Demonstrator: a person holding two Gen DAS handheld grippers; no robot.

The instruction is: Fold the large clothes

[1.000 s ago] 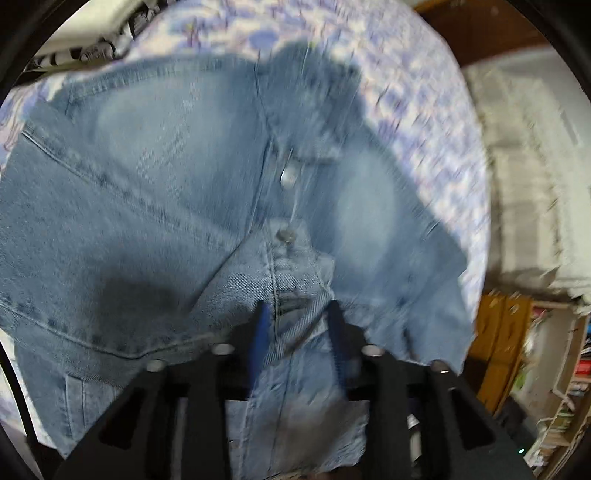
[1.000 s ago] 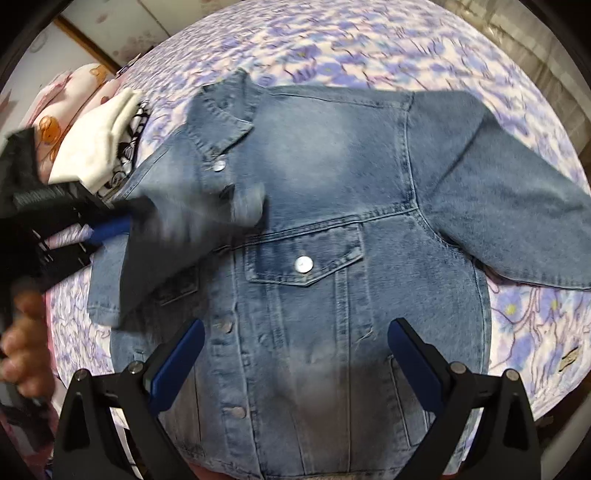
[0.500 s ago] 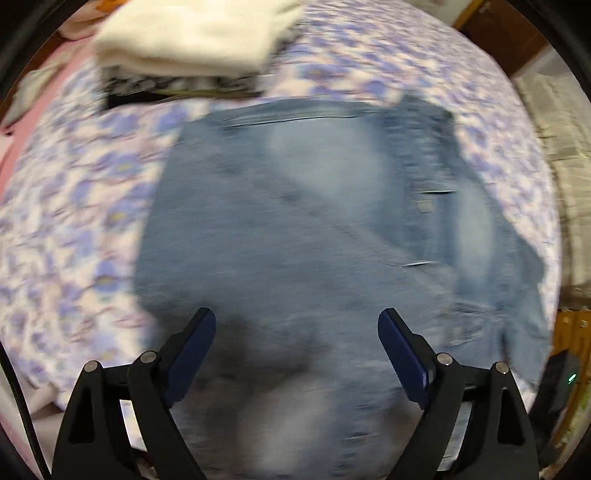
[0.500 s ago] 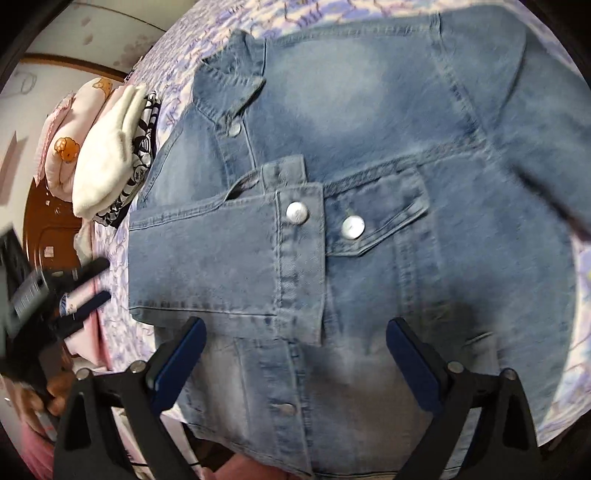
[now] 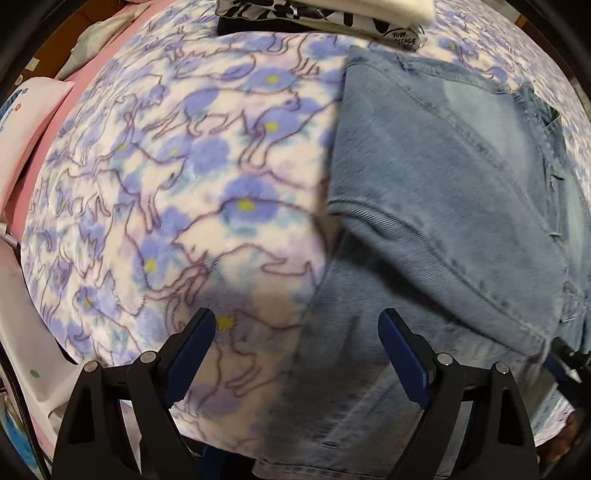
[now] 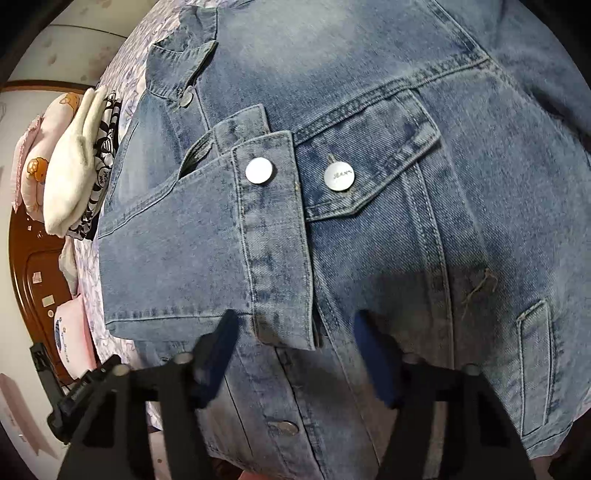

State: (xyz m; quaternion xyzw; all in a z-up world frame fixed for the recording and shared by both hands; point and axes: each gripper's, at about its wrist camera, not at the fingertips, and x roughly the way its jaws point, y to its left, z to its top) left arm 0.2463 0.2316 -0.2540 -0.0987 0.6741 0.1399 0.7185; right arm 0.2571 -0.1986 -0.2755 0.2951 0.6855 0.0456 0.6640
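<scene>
A blue denim jacket (image 6: 388,229) lies front-up on a floral blanket (image 5: 192,192). One sleeve is folded across its chest, and the buttoned cuff (image 6: 273,236) ends beside the chest pocket (image 6: 369,162). My right gripper (image 6: 297,332) hovers low over the cuff's lower corner; its jaws are closing, with denim between them but no pad pressing. My left gripper (image 5: 299,350) points down and stands open over the jacket's side edge (image 5: 424,221), half above blanket, holding nothing. The right gripper's black body shows at the left view's right edge.
A folded stack of white and black-and-white clothes (image 6: 74,173) lies beyond the collar, also seen as the stack (image 5: 332,14) at the top. Pink pillows (image 6: 33,158) and a wooden headboard (image 6: 33,266) lie past it. A pink pillow (image 5: 22,122) borders the blanket.
The left gripper let go of the sleeve cuff, opened wide and swept off the jacket toward the blanket. The right gripper sank closer to the jacket and its jaws narrowed.
</scene>
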